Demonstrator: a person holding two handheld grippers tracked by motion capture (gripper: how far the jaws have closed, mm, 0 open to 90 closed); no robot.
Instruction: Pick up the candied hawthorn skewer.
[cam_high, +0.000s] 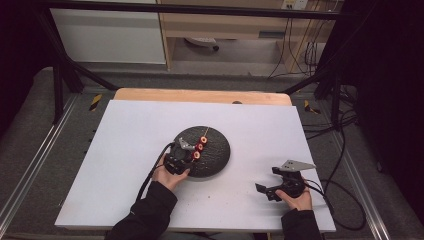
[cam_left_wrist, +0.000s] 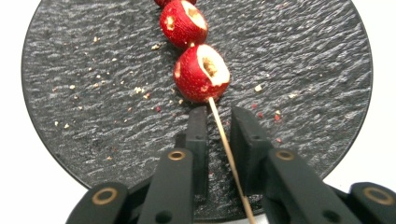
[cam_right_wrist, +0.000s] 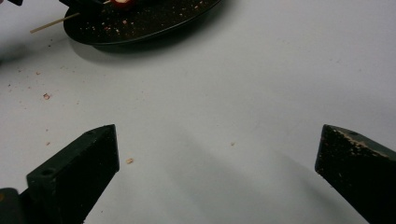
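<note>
My left gripper (cam_left_wrist: 217, 126) sits over the 6 o'clock edge of the round black slate plate (cam_left_wrist: 317, 70), jaws narrow, straddling the thin wooden skewer (cam_left_wrist: 226, 149) just below the lowest fruit. In the left gripper view there's a sliver of slate visible on each side of the stick, so I judge the jaws are not yet pinching it, just lined up around it, though contact on one side can't be ruled out. Placement makes sense: bare stick is the only clean hold, fruit would squash

Skewer carries red cored fruit, look like hollowed strawberries (cam_left_wrist: 201, 72), pale pits showing; three count in the high view (cam_high: 199, 147), strung from about 6 toward 12 o'clock on the plate. The skewer lies flat on the slate, its bare tail running off the near rim toward me. Crumbs scattered across the slate and some on the white table (cam_high: 125, 150)

High view: left gripper (cam_high: 186, 155) at the plate's 8 o'clock side, hand (cam_high: 170, 176) behind it. Plate (cam_high: 217, 150) roughly centre of the table

Right gripper (cam_high: 267, 189) parked well apart at the plate's 4 o'clock, low over bare table, jaws wide and holding nothing, tips (cam_right_wrist: 100, 144) dusted with crumbs. I read it as kept clear so it doesn't crowd the left, ready to steady the plate or take the fruit end

Risk as I see it: stick is thin and round, could roll or slip out as the jaws close
</note>
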